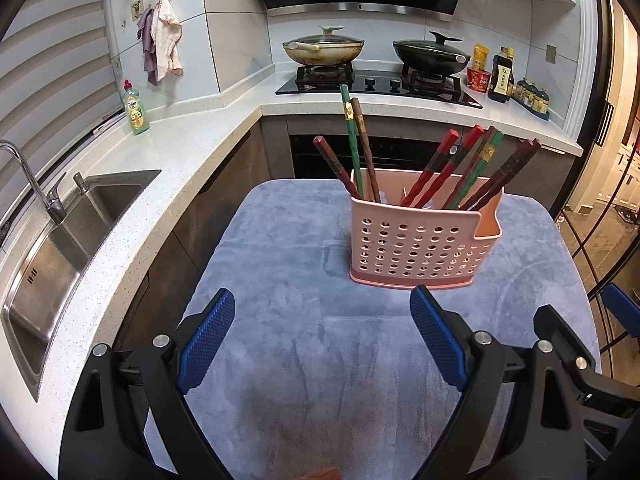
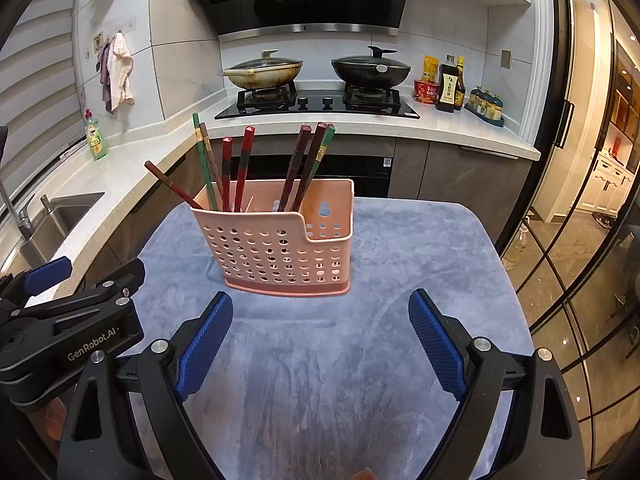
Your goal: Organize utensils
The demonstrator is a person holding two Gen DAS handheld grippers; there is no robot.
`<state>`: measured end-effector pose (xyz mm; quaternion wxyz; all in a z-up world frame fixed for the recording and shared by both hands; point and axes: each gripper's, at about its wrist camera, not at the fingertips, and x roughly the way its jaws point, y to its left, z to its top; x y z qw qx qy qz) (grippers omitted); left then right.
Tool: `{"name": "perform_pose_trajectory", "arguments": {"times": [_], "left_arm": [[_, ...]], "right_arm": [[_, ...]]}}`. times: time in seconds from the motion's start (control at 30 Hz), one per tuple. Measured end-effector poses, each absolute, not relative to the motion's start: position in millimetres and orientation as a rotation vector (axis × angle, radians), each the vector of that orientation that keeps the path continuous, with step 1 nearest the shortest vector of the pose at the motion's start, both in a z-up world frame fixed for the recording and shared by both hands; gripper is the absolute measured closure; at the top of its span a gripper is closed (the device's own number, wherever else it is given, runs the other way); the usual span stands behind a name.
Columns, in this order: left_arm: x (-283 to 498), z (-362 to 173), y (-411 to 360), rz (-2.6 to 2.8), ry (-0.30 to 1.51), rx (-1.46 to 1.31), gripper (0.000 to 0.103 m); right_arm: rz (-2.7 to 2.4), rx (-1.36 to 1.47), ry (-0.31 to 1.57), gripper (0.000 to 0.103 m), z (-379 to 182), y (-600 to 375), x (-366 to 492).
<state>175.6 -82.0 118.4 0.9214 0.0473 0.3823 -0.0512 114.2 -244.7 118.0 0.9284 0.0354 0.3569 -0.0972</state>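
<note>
A pink perforated utensil holder [image 1: 420,248] stands on the blue-grey cloth [image 1: 304,360] of a small table; it also shows in the right wrist view [image 2: 280,252]. Several red, brown and green chopsticks [image 1: 448,172] stand in it, also seen in the right wrist view [image 2: 236,168]. My left gripper [image 1: 322,300] is open and empty, just short of the holder. My right gripper [image 2: 320,304] is open and empty, also just short of it. The left gripper's body shows at the left of the right wrist view [image 2: 72,320].
A white counter [image 1: 168,160] with a steel sink [image 1: 60,256] and a green soap bottle [image 1: 136,110] runs along the left. A stove with two lidded pans [image 1: 324,50] is behind. Glass doors [image 2: 580,260] stand to the right.
</note>
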Motion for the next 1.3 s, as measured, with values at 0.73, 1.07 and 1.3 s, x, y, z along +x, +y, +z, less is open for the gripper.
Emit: {"name": "perform_pose_trajectory", "arguments": {"times": [0.73,1.07,1.3], "left_arm": [[178,113,-85,-0.089,0.793,0.105,0.018],[179,110,-85,-0.097,0.802,0.112,0.018],[181,105,-86,-0.110,0.825,0.105,0.018]], "right_arm": [[-0.202,0.073,0.738,0.017,114,-248,117],[-0.205,0.072,0.745,0.017,109,-249,117],[-0.212,0.073,0.753,0.017,106,-249,116]]}}
